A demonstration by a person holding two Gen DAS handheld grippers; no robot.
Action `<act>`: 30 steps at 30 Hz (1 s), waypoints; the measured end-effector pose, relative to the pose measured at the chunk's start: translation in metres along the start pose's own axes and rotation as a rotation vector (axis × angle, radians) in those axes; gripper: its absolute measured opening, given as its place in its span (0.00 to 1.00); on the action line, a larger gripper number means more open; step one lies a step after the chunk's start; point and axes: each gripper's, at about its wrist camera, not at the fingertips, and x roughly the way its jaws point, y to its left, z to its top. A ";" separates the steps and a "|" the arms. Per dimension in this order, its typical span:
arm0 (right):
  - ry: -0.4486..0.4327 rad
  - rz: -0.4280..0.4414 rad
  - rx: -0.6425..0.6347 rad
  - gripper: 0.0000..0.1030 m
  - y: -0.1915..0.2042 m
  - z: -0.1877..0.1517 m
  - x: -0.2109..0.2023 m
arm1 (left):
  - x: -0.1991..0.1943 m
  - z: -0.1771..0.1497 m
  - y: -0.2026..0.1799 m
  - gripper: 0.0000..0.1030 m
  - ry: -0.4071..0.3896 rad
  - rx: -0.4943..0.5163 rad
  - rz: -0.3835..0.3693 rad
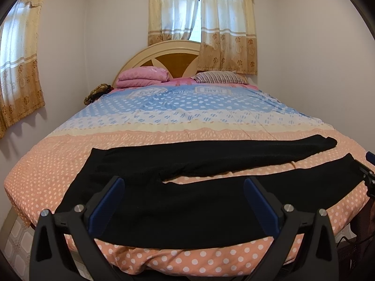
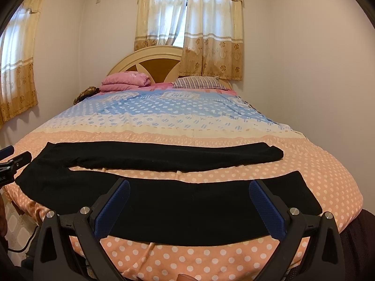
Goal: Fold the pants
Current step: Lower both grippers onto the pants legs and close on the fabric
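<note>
Black pants (image 1: 187,201) lie flat across the foot of the bed, waist at the left, the two legs stretching right with a gap between them. In the right wrist view the pants (image 2: 187,210) show the same way. My left gripper (image 1: 184,201) is open, hovering over the near leg close to the waist end. My right gripper (image 2: 188,206) is open, hovering over the near leg toward the cuff end. Neither touches the cloth. The right gripper's tip shows at the left wrist view's right edge (image 1: 368,173); the left gripper's tip shows at the right wrist view's left edge (image 2: 14,161).
The bed has a polka-dot cover (image 1: 187,121), peach near me and blue farther off. A folded pink blanket (image 1: 143,77) and a striped pillow (image 1: 220,77) lie by the headboard (image 1: 173,58). Walls and curtained windows surround the bed. Tiled floor (image 1: 16,245) lies at the lower left.
</note>
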 end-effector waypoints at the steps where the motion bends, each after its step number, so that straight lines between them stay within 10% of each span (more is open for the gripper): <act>1: 0.001 0.004 -0.003 0.99 0.000 -0.001 0.002 | 0.004 0.000 0.001 1.00 0.006 0.007 0.004; 20: 0.099 0.044 -0.038 0.88 -0.035 -0.003 0.065 | 0.173 0.046 0.208 0.95 0.241 -0.046 0.238; 24: 0.123 0.046 0.006 0.71 -0.061 0.017 0.083 | 0.221 0.041 0.229 0.62 0.355 -0.087 0.194; 30: 0.147 0.008 0.069 0.71 -0.107 0.049 0.115 | 0.257 0.029 0.238 0.53 0.421 -0.124 0.119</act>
